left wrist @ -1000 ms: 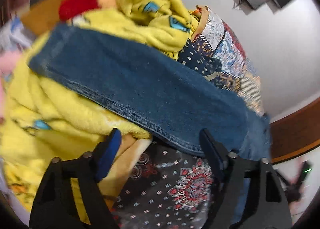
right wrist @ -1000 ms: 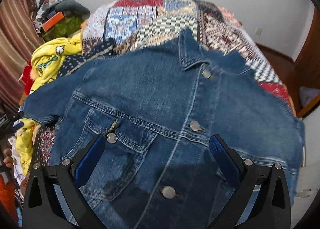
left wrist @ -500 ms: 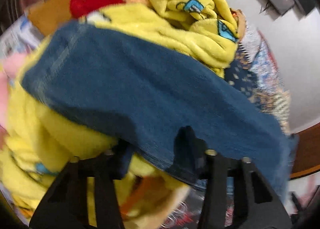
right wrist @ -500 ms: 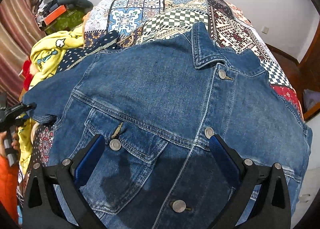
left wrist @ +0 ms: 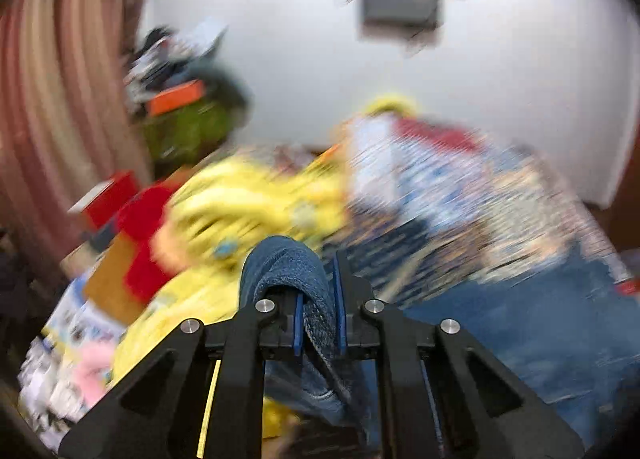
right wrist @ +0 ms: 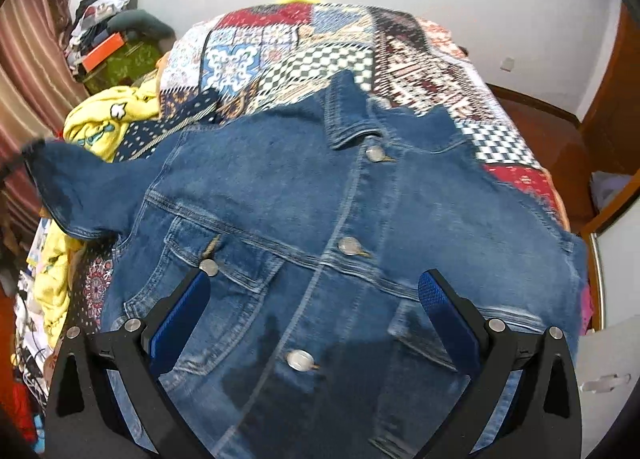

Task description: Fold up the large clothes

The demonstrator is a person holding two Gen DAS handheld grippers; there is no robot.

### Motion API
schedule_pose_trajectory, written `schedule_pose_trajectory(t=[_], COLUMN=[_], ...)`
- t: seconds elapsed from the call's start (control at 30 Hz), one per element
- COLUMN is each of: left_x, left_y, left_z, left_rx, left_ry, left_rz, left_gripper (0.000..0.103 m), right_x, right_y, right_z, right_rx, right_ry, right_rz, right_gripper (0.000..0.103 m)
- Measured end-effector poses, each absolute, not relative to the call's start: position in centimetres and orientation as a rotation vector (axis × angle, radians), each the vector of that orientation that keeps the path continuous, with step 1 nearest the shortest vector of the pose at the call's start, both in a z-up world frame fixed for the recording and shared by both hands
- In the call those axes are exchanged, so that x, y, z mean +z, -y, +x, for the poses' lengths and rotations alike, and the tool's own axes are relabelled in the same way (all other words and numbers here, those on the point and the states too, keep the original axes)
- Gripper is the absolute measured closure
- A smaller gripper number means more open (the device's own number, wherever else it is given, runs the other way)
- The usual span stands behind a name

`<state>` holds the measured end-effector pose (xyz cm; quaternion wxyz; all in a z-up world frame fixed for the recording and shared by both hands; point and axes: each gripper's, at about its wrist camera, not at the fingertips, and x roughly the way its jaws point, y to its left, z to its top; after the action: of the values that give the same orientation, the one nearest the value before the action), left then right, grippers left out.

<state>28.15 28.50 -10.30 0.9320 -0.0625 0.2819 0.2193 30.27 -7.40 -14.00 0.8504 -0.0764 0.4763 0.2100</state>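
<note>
Denim is seen bunched between the blue pads of the left tool (left wrist: pixel 318 299) in the left wrist view: a rolled edge of the denim jacket (left wrist: pixel 288 267) is pinched there, with the pads pressed together on the cloth. The fold rises just above the fingertips and hangs down between the black arms of the tool. More of the jacket is spread low on the right of this view, on the bed. Behind the pinched fold a yellow fleece blanket (left wrist: pixel 248 203) is heaped, with a red item (left wrist: pixel 148 215) to its left and the patchwork quilt (left wrist: pixel 460 195) to its right; all of this is heavily blurred. A striped curtain (left wrist: pixel 48 99) fills the left edge.

In the right wrist view the right tool (right wrist: pixel 316 295) is held spread wide above the jacket (right wrist: pixel 320 199), its pads apart and nothing gripped between them. The jacket is laid front up on the quilt (right wrist: pixel 320 43) of the bed, buttoned, collar pointing away from the tool and the hem nearest it. The chest pocket lies just beside the left pad. One sleeve (right wrist: pixel 72 187) is lifted off the bed at the far left, over the yellow blanket (right wrist: pixel 108 119).
</note>
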Motion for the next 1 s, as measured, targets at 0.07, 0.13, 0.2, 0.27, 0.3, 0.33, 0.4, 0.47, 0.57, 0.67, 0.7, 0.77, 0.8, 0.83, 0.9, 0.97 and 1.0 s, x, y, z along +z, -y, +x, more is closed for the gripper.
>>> schedule_pose_trajectory(t=[0.07, 0.13, 0.2, 0.27, 0.3, 0.33, 0.4, 0.47, 0.57, 0.67, 0.7, 0.77, 0.8, 0.83, 0.9, 0.97, 1.0], left_x=[-7.9, -6.1, -5.0, -5.0, -5.3, -5.8, -7.4, -9.9, -14.2, -18.4, -19.8, -21.8, -22.6, -23.0, -23.4, -23.0, -22.8], left_y=[-25.2, -21.6, -17.9, -14.7, -12.8, -10.9, -7.4, -3.6, 0.9, 4.5, 5.4, 7.3, 7.8, 8.0, 7.8, 7.4, 7.0], left_z=[29.5, 30.8, 32.2, 33.3, 34.0, 34.7, 35.6, 36.5, 37.2, 37.0, 36.8, 36.1, 35.6, 35.3, 34.6, 33.9, 33.6], left_rx=[0.365, 0.284, 0.191, 0.105, 0.055, 0.011, -0.049, -0.119, -0.209, -0.272, -0.297, -0.316, -0.316, -0.315, -0.323, -0.355, -0.365], left_ry=[-0.536, -0.504, -0.494, -0.512, -0.534, -0.560, -0.609, -0.685, -0.821, -0.943, -0.985, -1.043, -1.064, -1.073, -1.095, -1.111, -1.112], left_rz=[-0.112, -0.084, -0.081, -0.095, -0.101, -0.097, -0.068, -0.032, 0.014, 0.058, 0.075, 0.116, 0.144, 0.159, 0.161, 0.130, 0.113], left_gripper=[0.092, 0.092, 0.092, 0.092, 0.092, 0.092, 0.092, 0.092, 0.092, 0.092, 0.092, 0.092, 0.092, 0.091, 0.084, 0.059, 0.052], right_x=[-13.3, -12.6, -12.0, -11.6, -11.5, -11.5, -11.5, -11.7, -12.5, -13.3, -13.6, -14.0, -14.3, -14.4, -14.6, -14.6, -14.5], right_y=[8.7, 10.1, 11.4, 12.8, 13.3, 14.1, 15.3, 16.6, 18.7, 20.4, 20.9, 21.7, 22.0, 22.1, 22.2, 22.1, 21.8], right_z=[30.1, 30.0, 29.8, 29.7, 29.6, 29.5, 29.4, 29.3, 29.1, 28.8, 28.7, 28.5, 28.4, 28.4, 28.2, 28.1, 28.0], right_rx=[0.422, 0.406, 0.395, 0.382, 0.375, 0.365, 0.345, 0.323, 0.294, 0.270, 0.265, 0.255, 0.247, 0.241, 0.236, 0.232, 0.232], right_ry=[-0.977, -0.959, -0.949, -0.939, -0.936, -0.934, -0.931, -0.934, -0.947, -0.967, -0.979, -0.994, -1.000, -1.007, -1.015, -1.016, -1.015], right_rz=[-0.148, -0.123, -0.102, -0.090, -0.088, -0.086, -0.084, -0.084, -0.082, -0.076, -0.070, -0.067, -0.071, -0.077, -0.090, -0.105, -0.119], right_gripper=[0.000, 0.000, 0.000, 0.000, 0.000, 0.000, 0.000, 0.000, 0.000, 0.000, 0.000, 0.000, 0.000, 0.000, 0.000, 0.000, 0.000])
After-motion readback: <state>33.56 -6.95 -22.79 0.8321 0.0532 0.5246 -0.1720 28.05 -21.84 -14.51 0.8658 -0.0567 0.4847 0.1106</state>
